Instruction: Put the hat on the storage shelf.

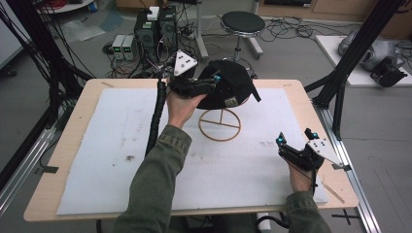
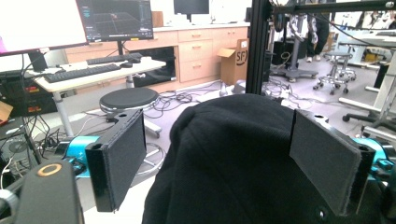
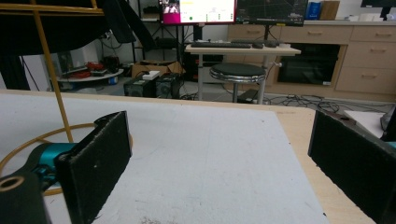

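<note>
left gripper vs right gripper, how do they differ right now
The left gripper is raised at the black cap on the gold wire stand, its jaws flanking the cap; the right gripper sits low near the table edge, nothing between its jaws. Both are open.

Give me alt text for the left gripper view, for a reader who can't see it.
A black cap bulges up between the open left tongs, whose two black pads stand apart on either side of the fabric without pressing it. Behind are a round black stool, a desk with keyboards and wooden cabinets.
</note>
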